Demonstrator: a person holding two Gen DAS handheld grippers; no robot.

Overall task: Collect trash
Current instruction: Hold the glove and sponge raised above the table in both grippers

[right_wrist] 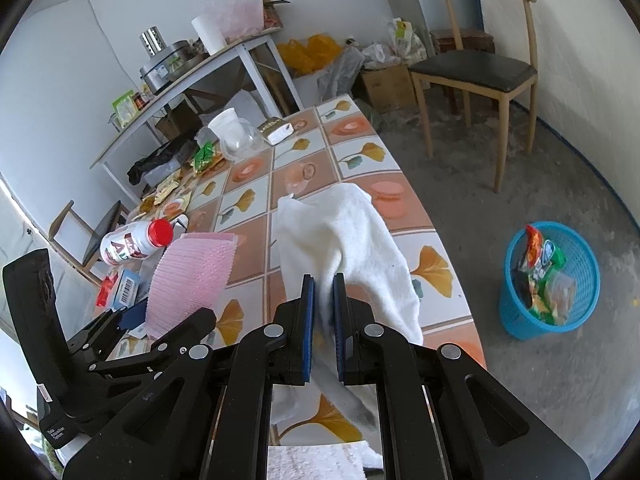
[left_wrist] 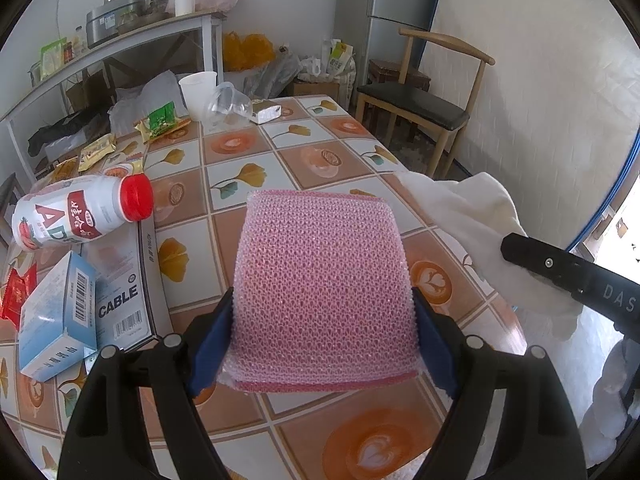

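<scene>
My left gripper point(left_wrist: 323, 312) is shut on a pink mesh sponge point(left_wrist: 320, 292) and holds it above the tiled table point(left_wrist: 248, 148); the sponge also shows in the right wrist view point(right_wrist: 192, 276). My right gripper point(right_wrist: 323, 284) is shut on a white cloth point(right_wrist: 340, 240) that drapes onto the table; the cloth shows at the right of the left wrist view point(left_wrist: 480, 224). A white bottle with a red cap point(left_wrist: 80, 212) lies on boxes at the left. A blue trash basket point(right_wrist: 550, 280) with wrappers stands on the floor to the right.
A blue-white box point(left_wrist: 56, 316) and a CABLE box point(left_wrist: 120, 296) lie at the table's left. Snack wrappers point(left_wrist: 160, 120), a white cup point(left_wrist: 198, 94) and a clear plastic cup point(left_wrist: 228, 104) sit at the far end. A wooden chair point(right_wrist: 480, 68) stands beyond the table.
</scene>
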